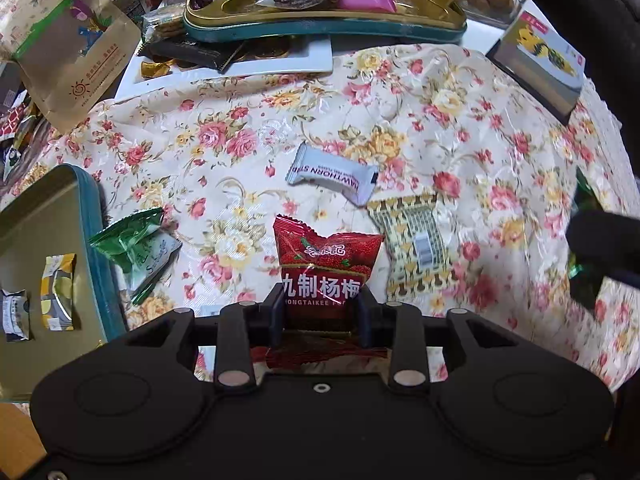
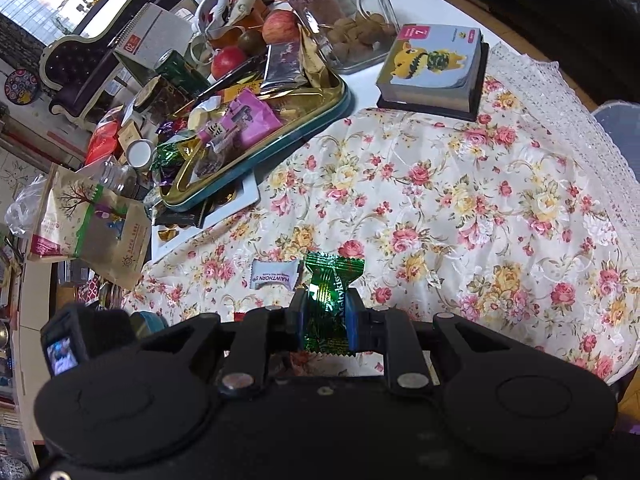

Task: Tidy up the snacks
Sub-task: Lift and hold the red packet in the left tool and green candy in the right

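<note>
1. left gripper has its jaws clamped on a crinkly red foil snack packet, white print across the front, top edge sticking up past the black fingers, lifted off the cloth.
2. right gripper is squeezed tight on a shiny green candy wrapper, blue pads pinching its middle and the crimped ends fanning out above and below.
3. just beyond on the cloth: a white hawthorn strip pack, a gold patterned sachet, and a green torn wrapper beside the teal tin.
4. surface is a glossy floral tablecloth with a lace edge, pretty wrinkled.
5. only the left view shows inside that tin, two small packs lying there. only the right view gets the glass jar, apples and the window.
</note>
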A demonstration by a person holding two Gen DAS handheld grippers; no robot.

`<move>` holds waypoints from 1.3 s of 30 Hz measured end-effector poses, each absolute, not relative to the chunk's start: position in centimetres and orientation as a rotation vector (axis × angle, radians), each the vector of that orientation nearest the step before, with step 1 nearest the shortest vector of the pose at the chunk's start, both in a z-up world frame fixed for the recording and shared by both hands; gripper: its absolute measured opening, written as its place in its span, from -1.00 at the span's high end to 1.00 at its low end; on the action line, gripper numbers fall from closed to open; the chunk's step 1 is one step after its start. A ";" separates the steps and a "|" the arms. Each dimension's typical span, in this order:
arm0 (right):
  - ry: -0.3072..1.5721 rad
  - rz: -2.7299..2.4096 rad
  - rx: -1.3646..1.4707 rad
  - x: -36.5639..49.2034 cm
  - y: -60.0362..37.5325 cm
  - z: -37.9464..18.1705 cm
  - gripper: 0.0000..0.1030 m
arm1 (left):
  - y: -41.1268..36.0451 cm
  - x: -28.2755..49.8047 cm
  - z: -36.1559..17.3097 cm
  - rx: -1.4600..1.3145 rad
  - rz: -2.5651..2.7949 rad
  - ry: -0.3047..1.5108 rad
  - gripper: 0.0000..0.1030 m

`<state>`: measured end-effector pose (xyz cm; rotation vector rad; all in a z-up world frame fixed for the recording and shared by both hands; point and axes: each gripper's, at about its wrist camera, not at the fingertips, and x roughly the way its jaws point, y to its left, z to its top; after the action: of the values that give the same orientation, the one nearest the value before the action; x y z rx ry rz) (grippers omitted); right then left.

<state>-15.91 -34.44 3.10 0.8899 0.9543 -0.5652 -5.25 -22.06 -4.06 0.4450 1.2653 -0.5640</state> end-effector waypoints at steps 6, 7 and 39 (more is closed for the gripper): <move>0.967 -0.578 0.938 -15.9 -34.8 2.4 0.59 | -21.1 -6.2 -2.6 0.479 -0.612 1.247 0.15; 0.971 -0.581 0.931 -15.8 -34.8 2.3 0.59 | -20.9 -6.3 -2.2 0.476 -0.622 1.243 0.15; 1.142 -0.697 0.642 -12.0 -27.3 -2.7 0.59 | -10.7 -4.6 2.0 0.400 -0.543 1.157 0.15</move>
<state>-12.03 -27.27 -2.67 0.6420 1.1420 -0.6965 -4.60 -10.75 2.02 0.4003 1.1569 -0.5429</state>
